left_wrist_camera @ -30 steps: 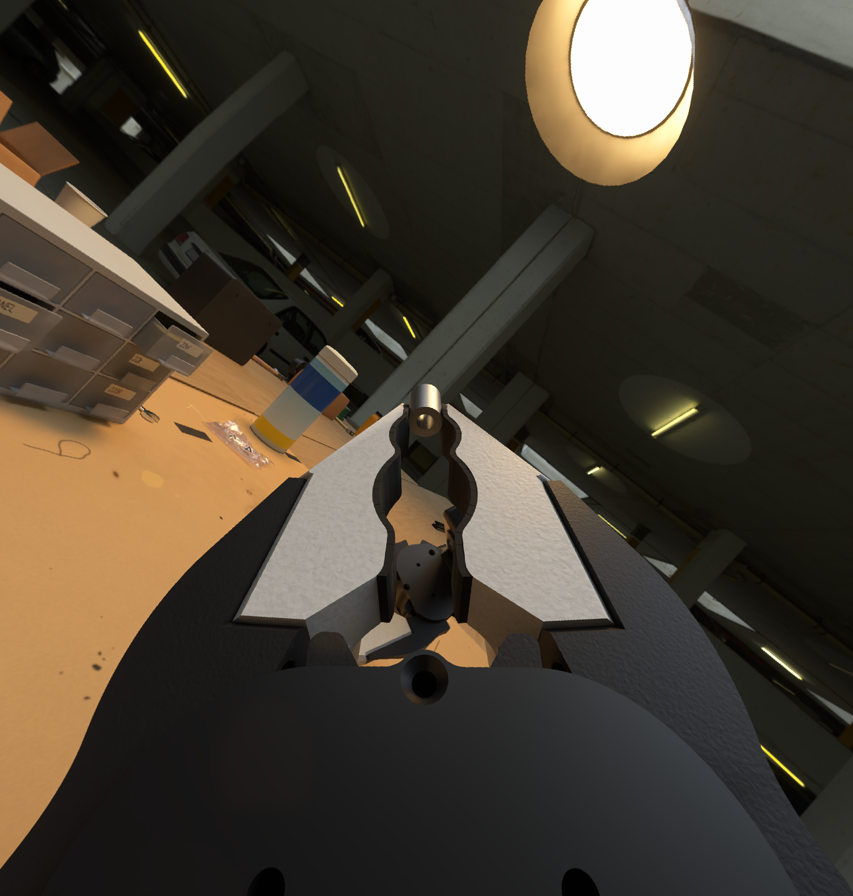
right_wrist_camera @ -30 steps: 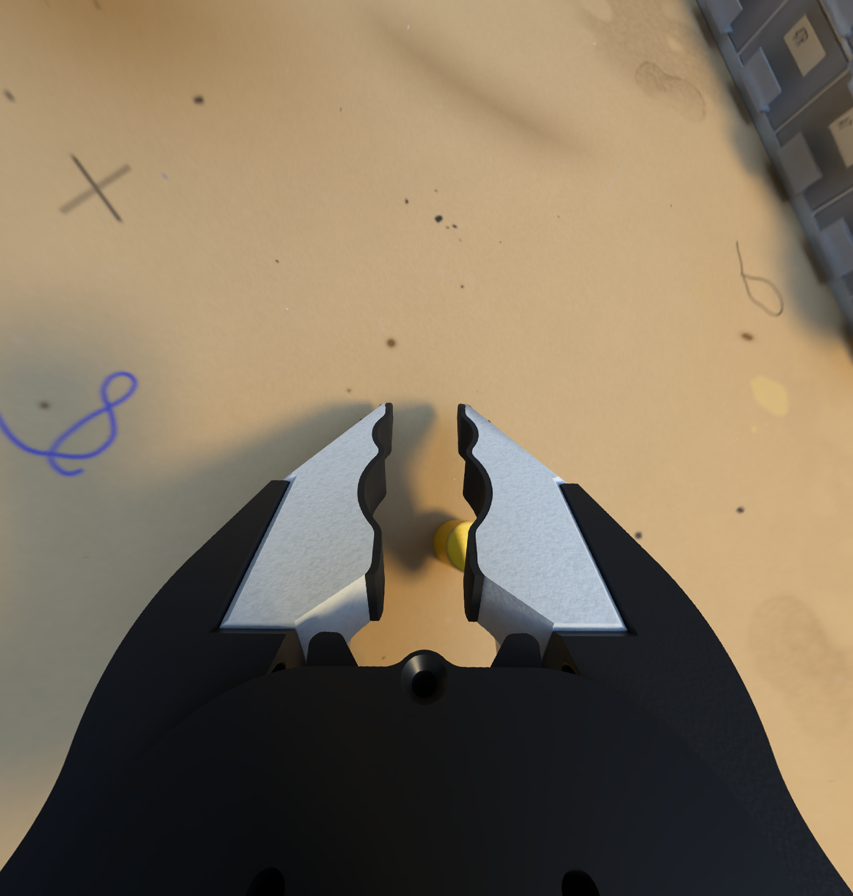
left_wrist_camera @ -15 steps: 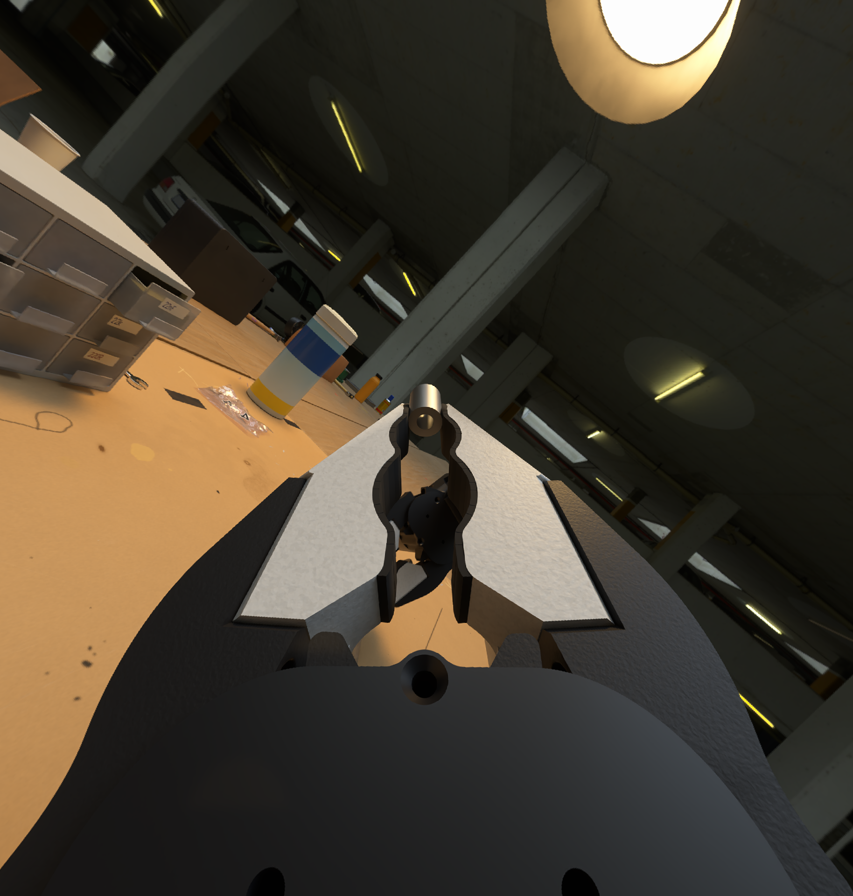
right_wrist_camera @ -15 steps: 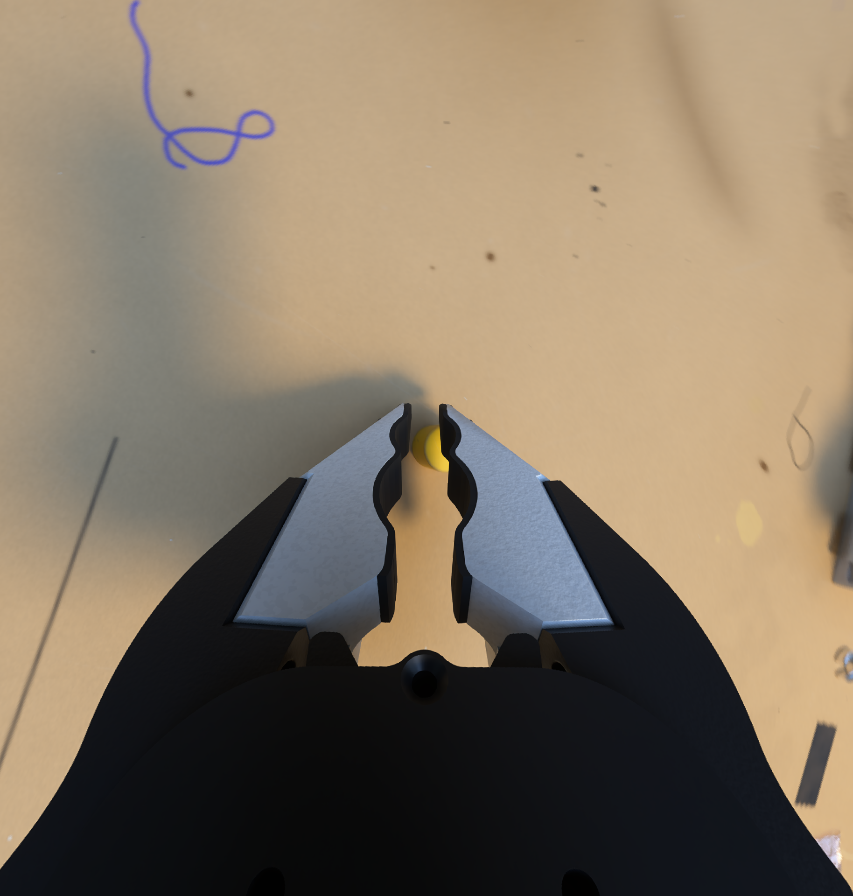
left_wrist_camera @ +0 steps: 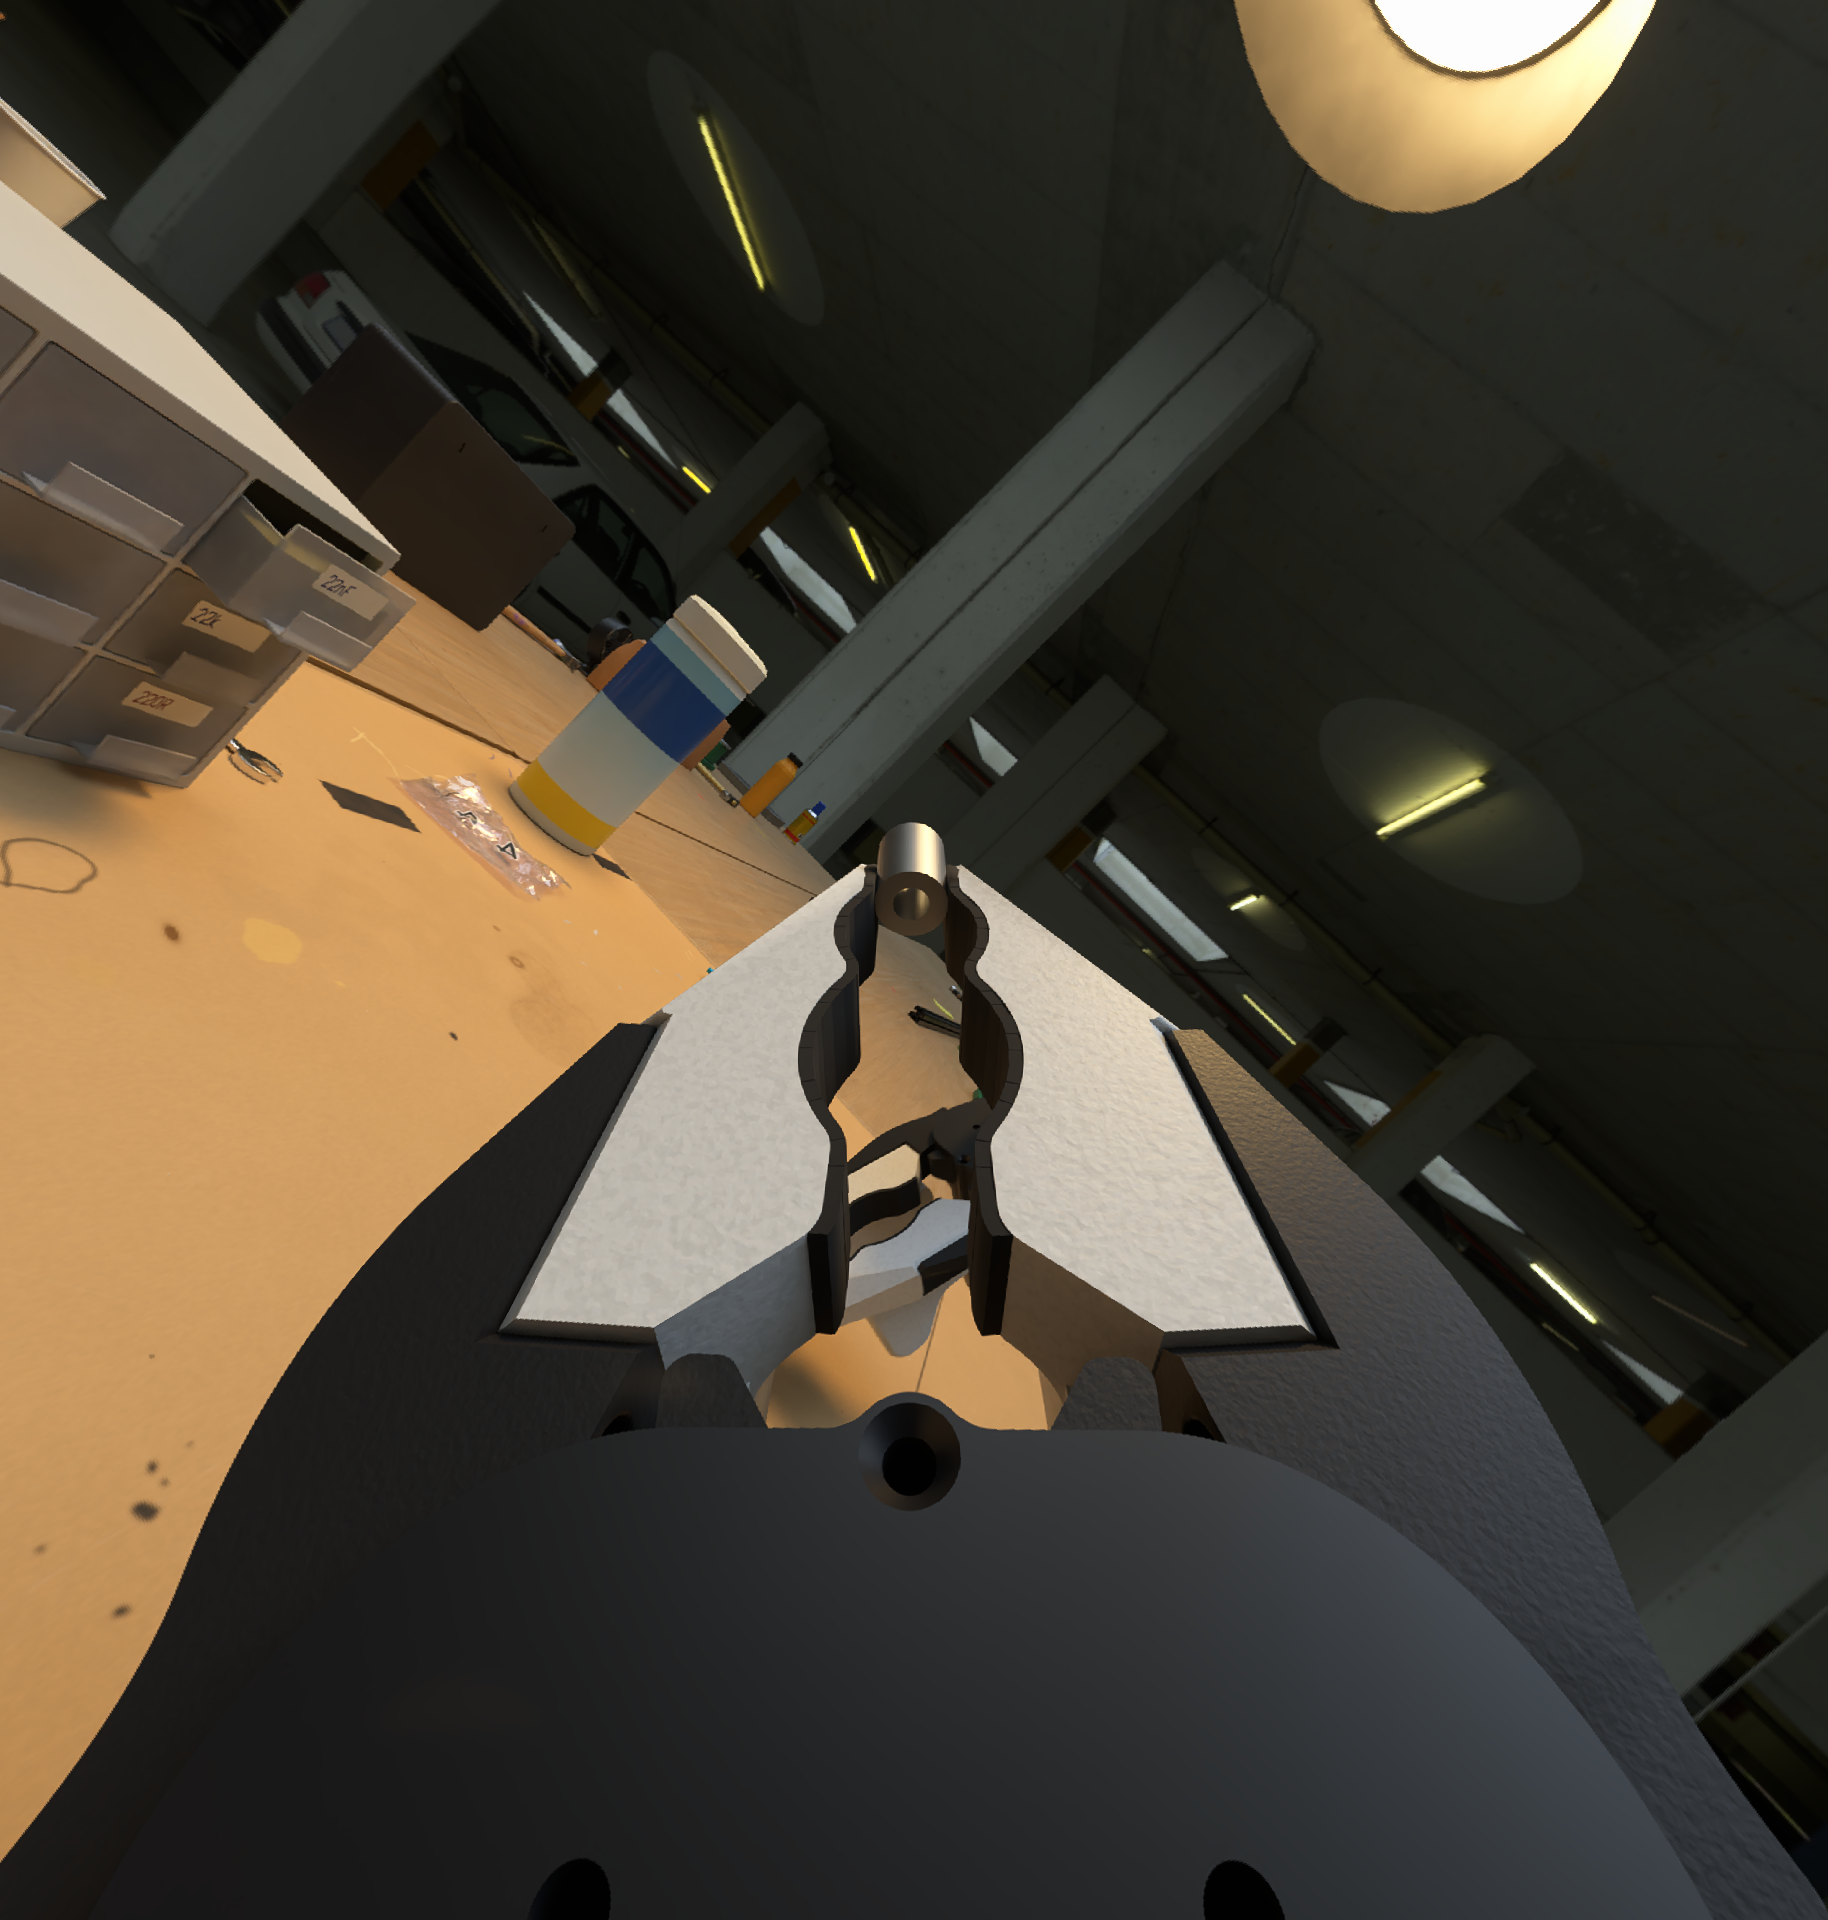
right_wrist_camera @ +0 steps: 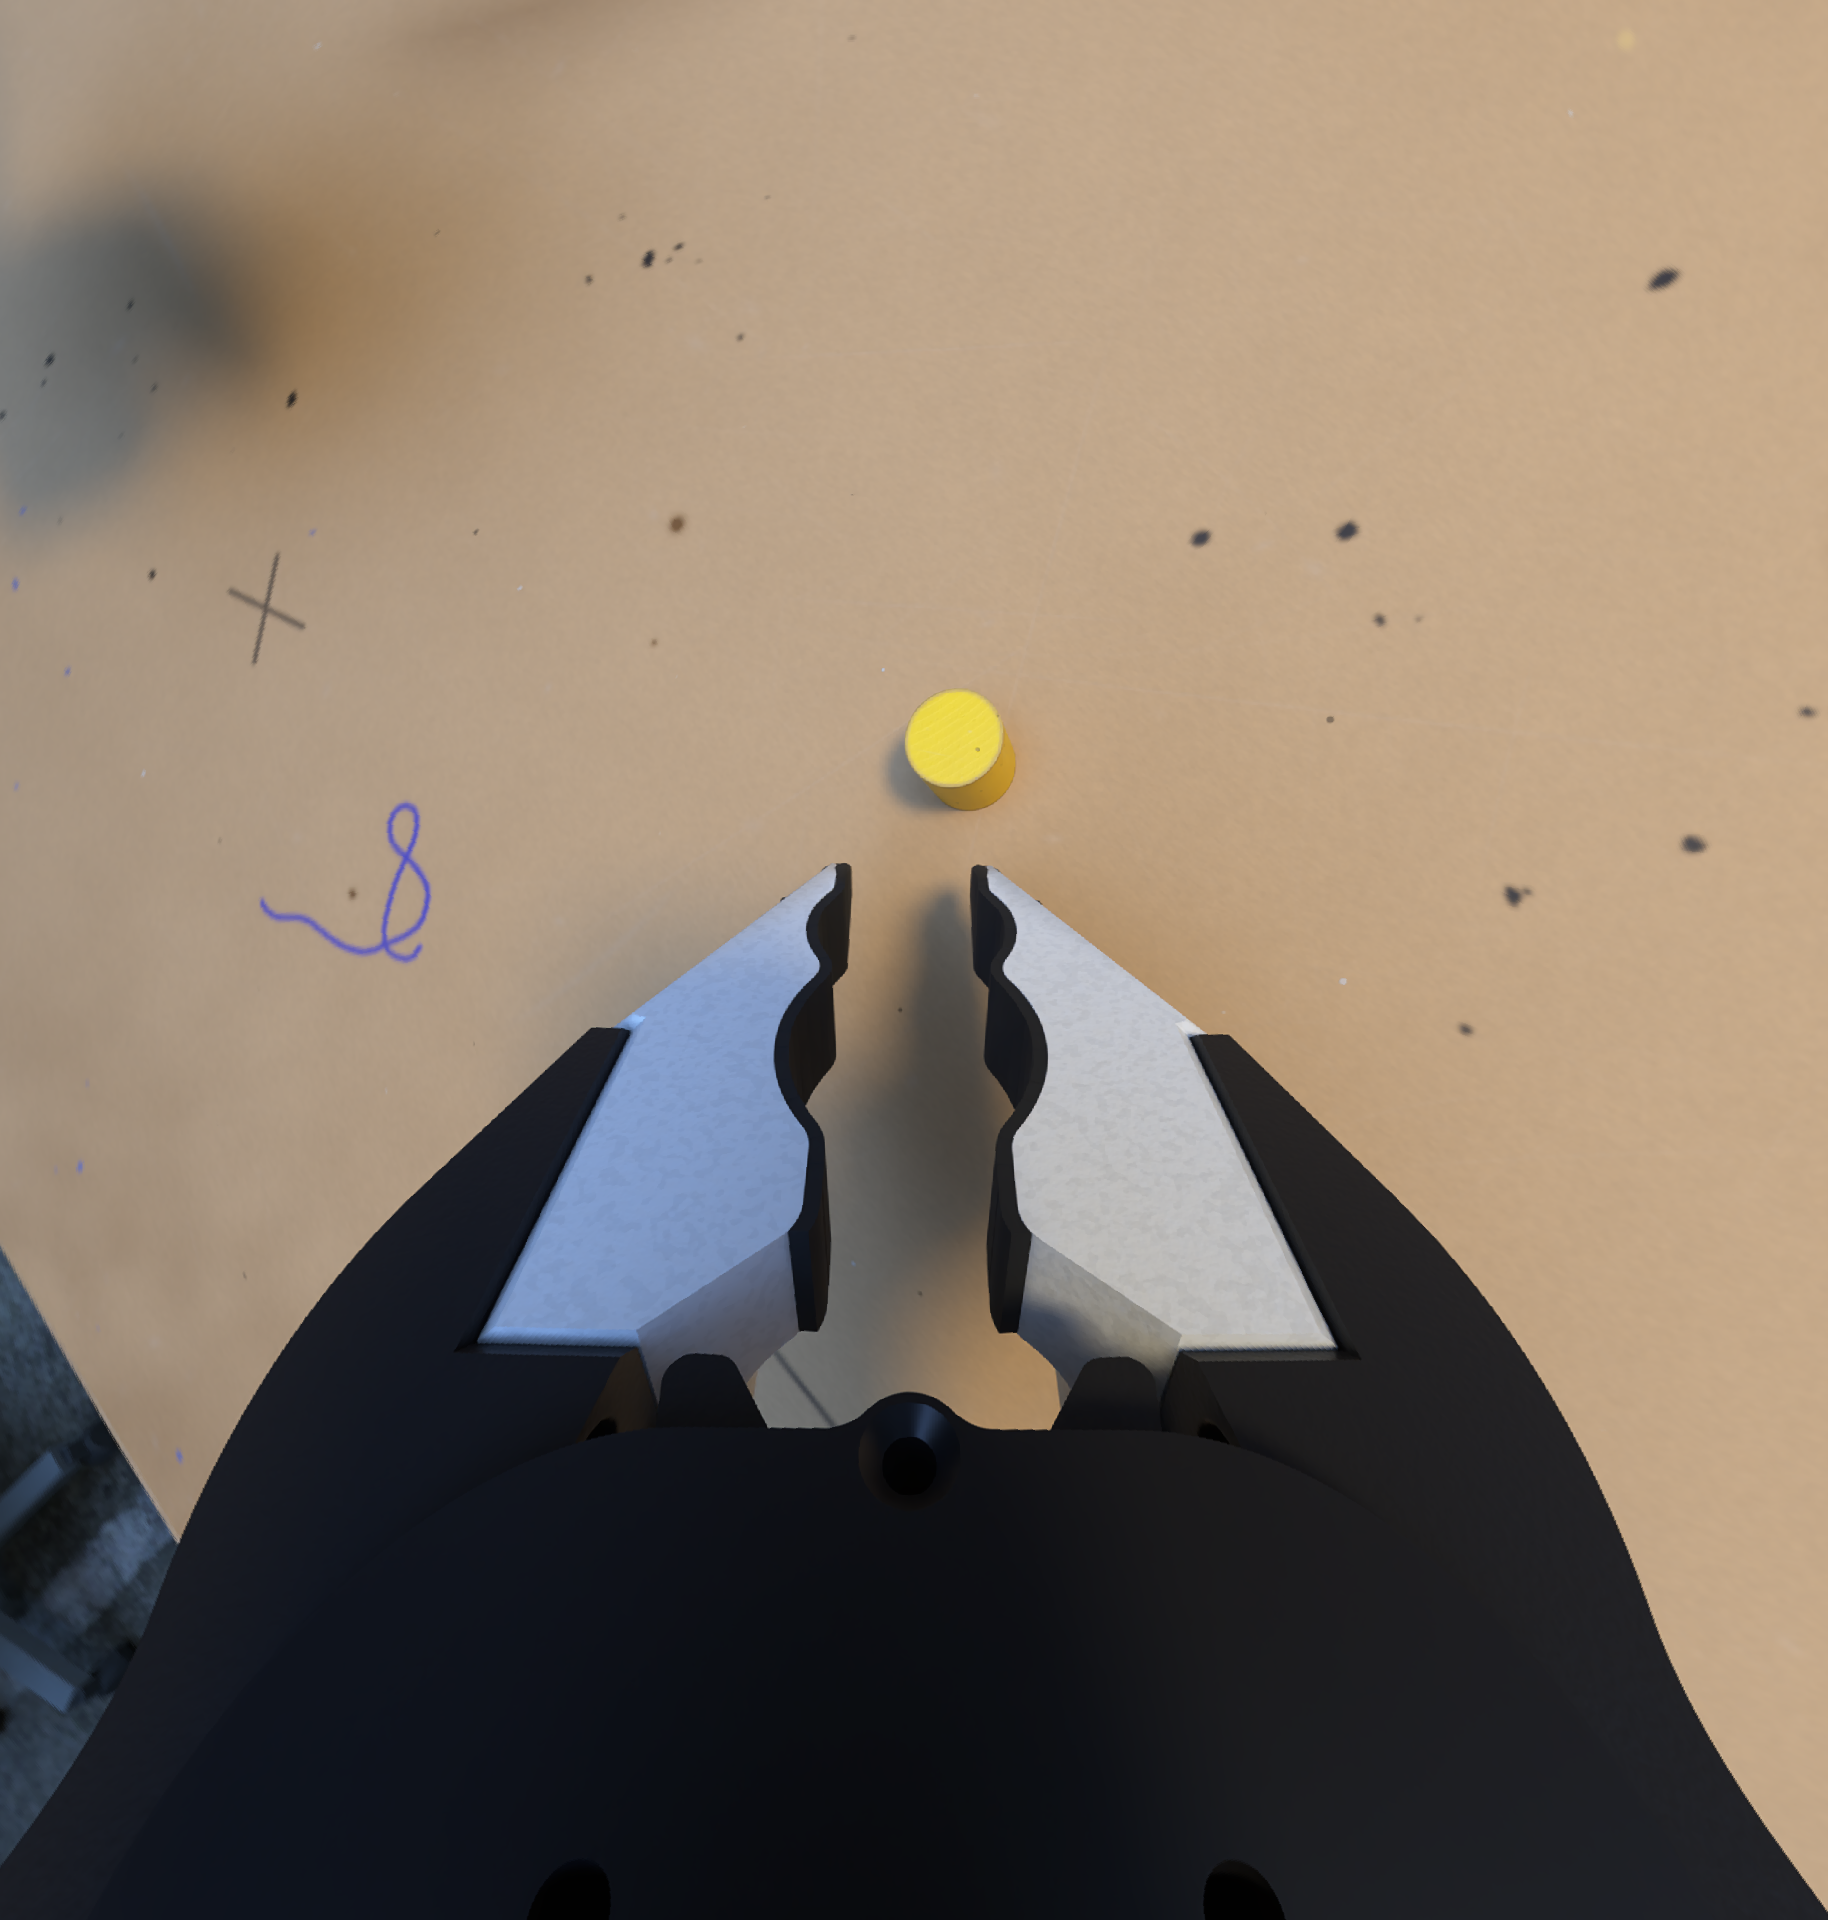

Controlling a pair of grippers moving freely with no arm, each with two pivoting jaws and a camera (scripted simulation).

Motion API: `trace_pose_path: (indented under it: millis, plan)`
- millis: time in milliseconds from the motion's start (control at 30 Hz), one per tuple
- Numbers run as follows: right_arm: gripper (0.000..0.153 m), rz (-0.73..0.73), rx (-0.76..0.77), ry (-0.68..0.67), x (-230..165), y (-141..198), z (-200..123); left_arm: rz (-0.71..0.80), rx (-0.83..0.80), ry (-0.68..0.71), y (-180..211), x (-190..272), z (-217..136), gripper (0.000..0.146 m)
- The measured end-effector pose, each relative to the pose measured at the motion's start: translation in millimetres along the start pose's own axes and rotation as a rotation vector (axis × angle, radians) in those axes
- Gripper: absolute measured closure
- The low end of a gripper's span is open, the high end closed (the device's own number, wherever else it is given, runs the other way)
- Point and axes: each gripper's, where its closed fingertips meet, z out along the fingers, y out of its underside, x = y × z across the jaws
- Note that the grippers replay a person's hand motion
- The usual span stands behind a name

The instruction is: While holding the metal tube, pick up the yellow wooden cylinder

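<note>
My left gripper [left_wrist_camera: 911, 902] is shut on a short metal tube [left_wrist_camera: 910, 881], pinched at the fingertips and held up in the air, tilted toward the ceiling. The other gripper [left_wrist_camera: 915, 1205] shows small between my left fingers, low over the table. In the right wrist view, the yellow wooden cylinder [right_wrist_camera: 960, 749] stands upright on the tan table [right_wrist_camera: 1305, 416]. My right gripper [right_wrist_camera: 911, 883] is open and empty, looking down, with its fingertips a short way short of the cylinder and not touching it.
A grey drawer cabinet [left_wrist_camera: 110, 582] stands at the left. A white, blue and yellow canister [left_wrist_camera: 645, 743] and a clear plastic bag [left_wrist_camera: 479, 821] lie beyond it. The table's edge [right_wrist_camera: 48, 1351] runs at the lower left of the right wrist view. Pen marks dot the table.
My right gripper has pulled back and risen from the yellow cylinder, which was between its fingertips, and opened wider. The cylinder stays on the table. My left gripper has tilted slightly, still holding the tube.
</note>
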Motion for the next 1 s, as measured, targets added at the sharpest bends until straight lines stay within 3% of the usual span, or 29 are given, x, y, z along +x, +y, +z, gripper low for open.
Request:
trace_pose_path:
  millis: [267, 500, 667, 900, 1000]
  plan:
    - [0.117, 0.076, -0.065, 0.034, -4, -2, 21, -0.002, 0.003, 0.028, -2, 7, 1, 0.135]
    - [0.108, -0.023, 0.075, 0.028, 4, -33, 41, -0.003, -0.01, 0.038, -1, 9, 2, 0.135]
    - [0.111, 0.053, 0.107, 0.107, 6, -25, 37, -0.008, -0.021, 0.026, 3, 6, 1, 0.135]
    - [0.112, -0.083, 0.13, 0.253, -3, -22, 42, -0.019, -0.058, 0.025, 10, 4, 9, 0.135]
    - [0.128, -0.095, 0.13, 0.231, -1, -18, 38, -0.012, -0.073, 0.022, 11, 6, 12, 0.135]
